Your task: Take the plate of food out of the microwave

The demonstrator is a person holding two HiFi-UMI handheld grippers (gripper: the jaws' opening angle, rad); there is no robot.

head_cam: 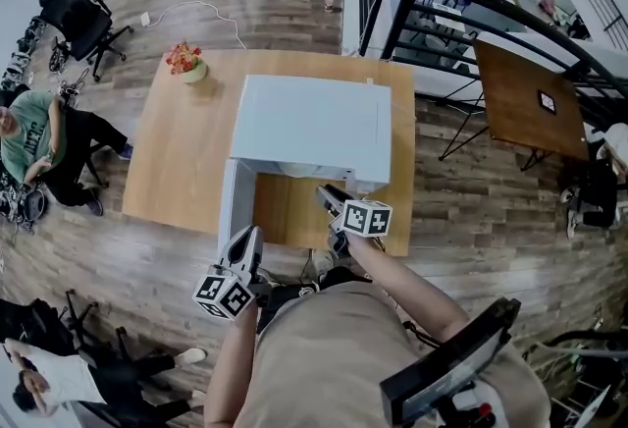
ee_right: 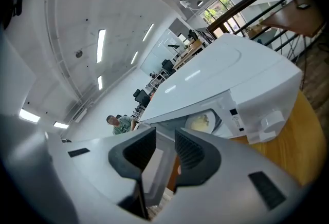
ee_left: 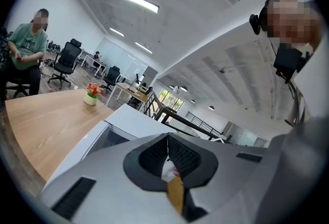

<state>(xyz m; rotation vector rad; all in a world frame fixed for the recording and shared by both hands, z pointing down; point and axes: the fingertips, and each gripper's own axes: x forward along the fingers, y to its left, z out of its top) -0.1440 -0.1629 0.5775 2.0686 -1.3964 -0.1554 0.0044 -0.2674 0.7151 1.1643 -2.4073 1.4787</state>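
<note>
Standing open on a wooden table (head_cam: 177, 161), the white microwave (head_cam: 309, 127) has its door (head_cam: 235, 205) hinged out on the left, toward the person. The plate of food (ee_right: 202, 122), with a pale yellow portion on it, sits inside the cavity and shows only in the right gripper view. Right gripper (ee_right: 165, 148): jaws a modest gap apart, gripping nothing, held before the right part of the opening and pointing in. Left gripper (ee_left: 167, 152): jaws closed together, empty, just beside the door's near edge. A small pot of flowers (head_cam: 186, 63) stands at the table's far left corner
</note>
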